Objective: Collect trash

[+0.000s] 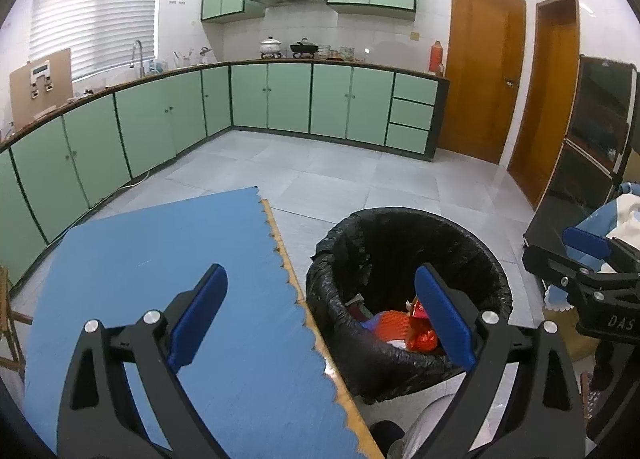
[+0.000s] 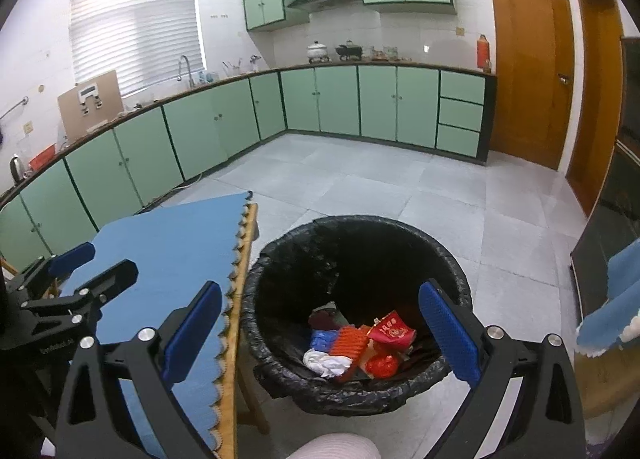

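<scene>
A bin lined with a black bag (image 1: 404, 255) (image 2: 360, 243) stands on the floor right of a table topped with a blue mat (image 1: 168, 279) (image 2: 176, 243). Inside lie red, orange, blue and white trash pieces (image 2: 360, 347) (image 1: 404, 329). My left gripper (image 1: 320, 319) is open and empty, straddling the mat's edge and the bin. My right gripper (image 2: 320, 335) is open and empty above the bin. The right gripper shows at the right edge of the left wrist view (image 1: 588, 259); the left gripper shows at the left of the right wrist view (image 2: 80, 271).
Green base cabinets (image 1: 272, 99) (image 2: 320, 99) run along the far and left walls under a worktop with pots and a sink. Wooden doors (image 1: 480, 67) (image 2: 528, 67) stand at the right. A dark cabinet (image 1: 592, 147) and blue cloth (image 2: 616, 299) are at the right. The floor is grey tile.
</scene>
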`<state>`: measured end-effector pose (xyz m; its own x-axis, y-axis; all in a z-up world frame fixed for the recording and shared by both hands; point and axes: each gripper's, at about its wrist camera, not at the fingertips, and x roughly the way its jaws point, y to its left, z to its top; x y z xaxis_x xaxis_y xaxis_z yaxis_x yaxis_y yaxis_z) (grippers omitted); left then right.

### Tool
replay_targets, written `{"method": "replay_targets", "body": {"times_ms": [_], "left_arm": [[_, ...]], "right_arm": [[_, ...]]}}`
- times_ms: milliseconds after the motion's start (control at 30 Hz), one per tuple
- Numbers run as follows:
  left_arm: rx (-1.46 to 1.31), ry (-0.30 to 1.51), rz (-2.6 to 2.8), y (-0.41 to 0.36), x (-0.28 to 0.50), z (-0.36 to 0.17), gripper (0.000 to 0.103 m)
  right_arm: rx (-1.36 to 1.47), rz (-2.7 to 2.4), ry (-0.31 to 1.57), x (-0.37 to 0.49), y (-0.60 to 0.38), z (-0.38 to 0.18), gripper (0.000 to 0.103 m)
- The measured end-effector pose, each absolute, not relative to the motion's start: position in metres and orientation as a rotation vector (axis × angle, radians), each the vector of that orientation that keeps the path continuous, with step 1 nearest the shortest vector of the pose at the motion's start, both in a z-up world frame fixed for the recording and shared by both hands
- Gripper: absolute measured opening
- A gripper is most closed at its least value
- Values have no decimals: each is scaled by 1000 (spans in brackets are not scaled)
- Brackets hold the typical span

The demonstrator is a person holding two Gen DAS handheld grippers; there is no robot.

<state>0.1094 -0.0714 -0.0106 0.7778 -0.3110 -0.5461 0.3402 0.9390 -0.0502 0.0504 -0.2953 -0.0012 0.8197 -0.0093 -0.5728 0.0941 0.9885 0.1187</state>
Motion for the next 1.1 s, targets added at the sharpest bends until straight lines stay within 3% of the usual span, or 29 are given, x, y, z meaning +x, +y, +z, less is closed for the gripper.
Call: {"method": "replay_targets", "body": {"times_ms": [1100], "left_arm": [[44, 529, -293, -27, 63, 16, 92]], "right_arm": [[78, 26, 552, 28, -252, 26, 97]]}}
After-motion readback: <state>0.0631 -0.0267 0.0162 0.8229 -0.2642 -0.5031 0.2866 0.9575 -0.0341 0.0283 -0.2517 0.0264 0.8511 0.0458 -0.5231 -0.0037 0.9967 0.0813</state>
